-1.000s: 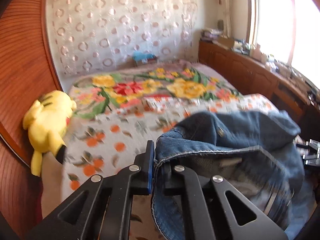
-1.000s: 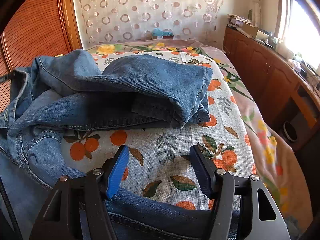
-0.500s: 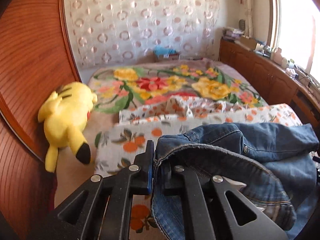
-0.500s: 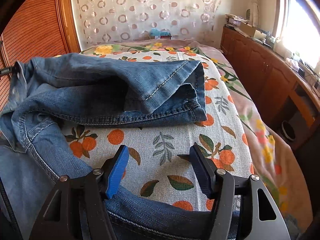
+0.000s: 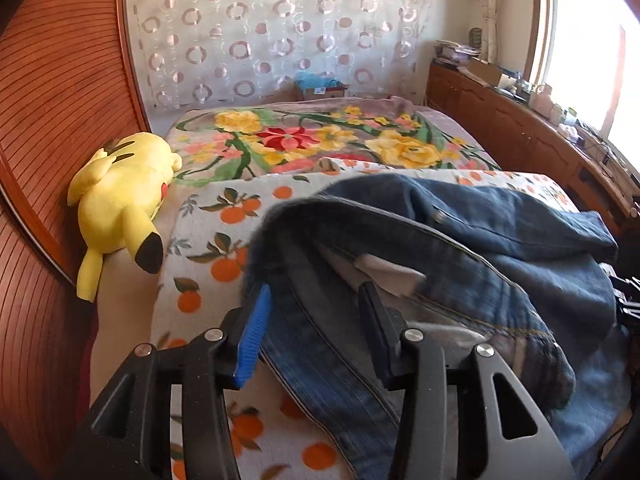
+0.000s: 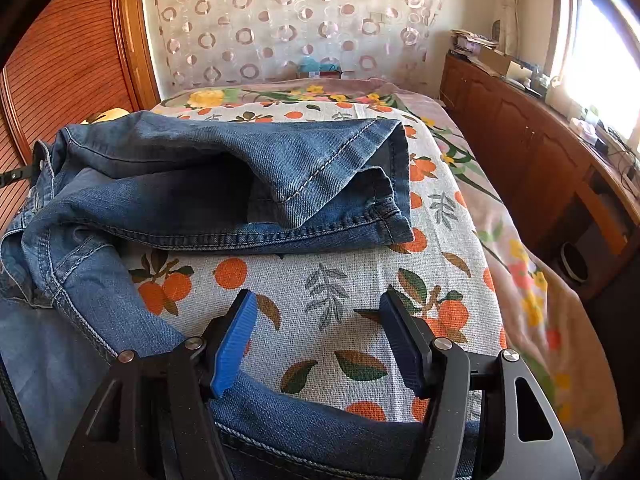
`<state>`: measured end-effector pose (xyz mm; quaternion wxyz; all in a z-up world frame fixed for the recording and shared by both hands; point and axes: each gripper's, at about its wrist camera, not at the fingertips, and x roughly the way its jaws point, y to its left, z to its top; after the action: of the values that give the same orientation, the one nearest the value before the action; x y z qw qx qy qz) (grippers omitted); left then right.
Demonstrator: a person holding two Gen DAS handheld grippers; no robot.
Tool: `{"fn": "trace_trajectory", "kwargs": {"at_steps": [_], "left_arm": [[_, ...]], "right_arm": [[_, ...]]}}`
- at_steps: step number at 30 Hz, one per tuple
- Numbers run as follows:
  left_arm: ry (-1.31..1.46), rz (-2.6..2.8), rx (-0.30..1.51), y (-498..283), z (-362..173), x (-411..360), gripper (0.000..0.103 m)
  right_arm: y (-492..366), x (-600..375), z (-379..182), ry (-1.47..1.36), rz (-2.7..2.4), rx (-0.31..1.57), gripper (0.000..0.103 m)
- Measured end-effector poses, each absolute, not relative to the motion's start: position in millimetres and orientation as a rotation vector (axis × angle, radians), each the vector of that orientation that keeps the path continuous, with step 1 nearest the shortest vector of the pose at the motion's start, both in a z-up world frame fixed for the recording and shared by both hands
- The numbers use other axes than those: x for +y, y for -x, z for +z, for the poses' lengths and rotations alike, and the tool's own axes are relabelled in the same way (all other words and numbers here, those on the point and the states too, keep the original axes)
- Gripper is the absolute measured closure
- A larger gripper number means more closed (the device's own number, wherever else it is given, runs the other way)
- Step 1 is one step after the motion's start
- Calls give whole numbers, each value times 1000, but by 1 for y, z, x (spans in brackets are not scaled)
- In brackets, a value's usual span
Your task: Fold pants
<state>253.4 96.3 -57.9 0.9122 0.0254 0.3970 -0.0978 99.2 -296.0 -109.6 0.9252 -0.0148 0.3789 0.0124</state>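
Bedroom; bed [image 6: 452, 240] with an orange-print cover, wooden panel on the left, window on the right. Jeans [image 6: 224, 176] lie on the near half of the cover. One fold looks done: the leg hems are stacked at the right, the waistband [image 5: 316, 340] sits bunched at the left. Cloth is rumpled, edges not squared, and a strip of denim trails along the near edge. Likely left: smoothing and a further fold.

Left gripper [image 5: 316, 320]: jaws have just been opening, now about half apart. The waistband sits between the pads with nothing pressing on it, so it reads as let go. Tool points down over the bunched cloth.

Right gripper [image 6: 320, 336]: jaws wide, holding nothing, tips over bare cover. The near strip of denim passes under its base. It points down towards the bed, near side of the hems.

Yellow plush toy [image 5: 120, 200] lies far left against the panel, apart from the jeans.
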Motion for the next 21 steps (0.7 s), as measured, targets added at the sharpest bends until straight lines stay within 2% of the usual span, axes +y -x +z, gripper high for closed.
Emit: {"fn": "trace_trajectory", "kwargs": {"at_steps": [11,21], "left_arm": [[-37,-351,851,-212,-56,37,56],[-172,-440,869,-203,-52,-31,56]], "right_arm": [[-99,-297,-110,31,25,777,37],[-98,-297,-110,30,25,776,36]]}}
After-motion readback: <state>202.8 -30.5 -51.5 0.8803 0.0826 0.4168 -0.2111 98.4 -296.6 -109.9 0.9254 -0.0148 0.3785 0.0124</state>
